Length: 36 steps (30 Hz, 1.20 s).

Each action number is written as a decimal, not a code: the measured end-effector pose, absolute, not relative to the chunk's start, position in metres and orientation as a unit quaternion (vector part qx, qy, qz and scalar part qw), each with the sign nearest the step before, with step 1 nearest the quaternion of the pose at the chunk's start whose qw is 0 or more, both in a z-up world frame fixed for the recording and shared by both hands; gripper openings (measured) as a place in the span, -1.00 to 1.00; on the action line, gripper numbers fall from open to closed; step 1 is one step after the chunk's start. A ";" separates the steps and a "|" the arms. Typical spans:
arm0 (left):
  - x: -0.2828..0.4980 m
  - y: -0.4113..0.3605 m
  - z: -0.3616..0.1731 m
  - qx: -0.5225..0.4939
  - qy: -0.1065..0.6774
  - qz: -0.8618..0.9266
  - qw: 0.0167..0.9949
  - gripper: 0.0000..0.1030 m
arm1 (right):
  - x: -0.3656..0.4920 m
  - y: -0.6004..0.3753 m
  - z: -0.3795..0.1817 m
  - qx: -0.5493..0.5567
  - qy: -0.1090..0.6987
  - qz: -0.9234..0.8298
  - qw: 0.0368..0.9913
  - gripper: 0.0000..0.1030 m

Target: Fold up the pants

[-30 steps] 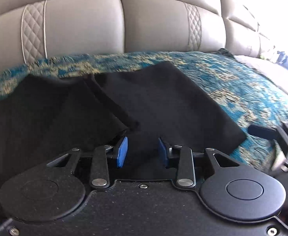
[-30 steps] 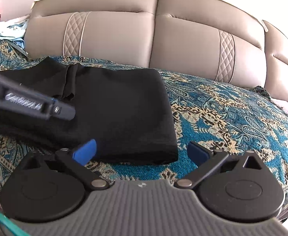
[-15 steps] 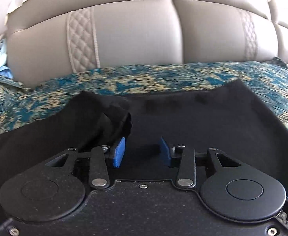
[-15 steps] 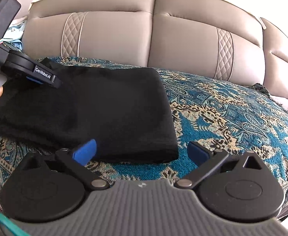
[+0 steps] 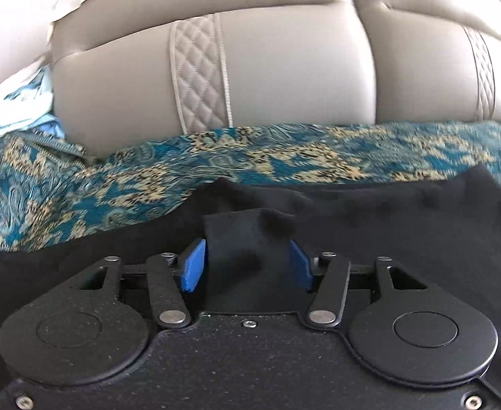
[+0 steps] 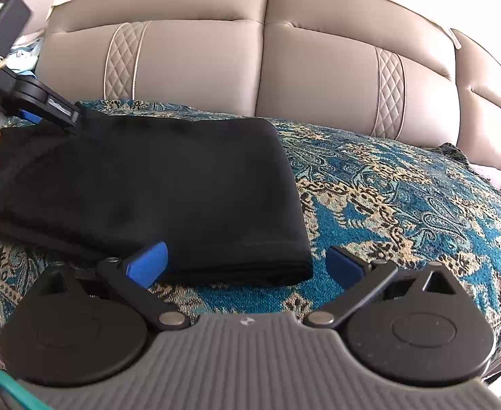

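Black pants (image 6: 168, 184) lie folded flat on a blue and gold patterned bed cover (image 6: 404, 205). My left gripper (image 5: 247, 266) is open, low over the far left part of the pants (image 5: 404, 225), with a raised fold of black cloth between its blue pads (image 5: 193, 266). In the right wrist view the left gripper (image 6: 69, 118) sits at the pants' far left corner. My right gripper (image 6: 247, 266) is open and empty, just in front of the pants' near right corner.
A beige padded headboard (image 6: 267, 78) runs along the back. Light blue cloth (image 5: 14, 109) is bunched at the far left by the headboard. The patterned cover spreads to the right of the pants.
My left gripper has swung left and moved toward the far left corner of the pants, and its jaws have opened wider. A fold of cloth now stands between them. The right gripper has stayed still.
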State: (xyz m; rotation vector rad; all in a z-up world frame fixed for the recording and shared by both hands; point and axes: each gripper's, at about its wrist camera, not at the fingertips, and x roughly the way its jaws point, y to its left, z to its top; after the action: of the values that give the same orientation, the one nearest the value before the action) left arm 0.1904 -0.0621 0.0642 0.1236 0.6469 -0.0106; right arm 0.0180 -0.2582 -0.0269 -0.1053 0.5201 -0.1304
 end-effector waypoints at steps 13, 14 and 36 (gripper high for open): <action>0.134 -0.020 0.066 0.056 0.332 0.008 0.942 0.54 | 0.020 -0.228 -0.016 -0.068 0.212 -0.031 0.974 1.00; 0.131 -0.018 0.066 0.057 0.332 0.009 0.942 0.58 | 0.022 -0.225 -0.015 -0.068 0.211 -0.027 0.975 1.00; 0.069 0.195 0.028 -0.167 0.301 0.267 0.900 0.99 | 0.035 -0.178 -0.021 -0.095 0.192 -0.008 0.977 1.00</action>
State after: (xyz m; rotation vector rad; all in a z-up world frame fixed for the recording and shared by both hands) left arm 0.0686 0.1949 0.0276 -0.3465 0.6229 0.5518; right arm 0.0355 -0.1775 -0.0206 -0.1917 0.3876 -0.0157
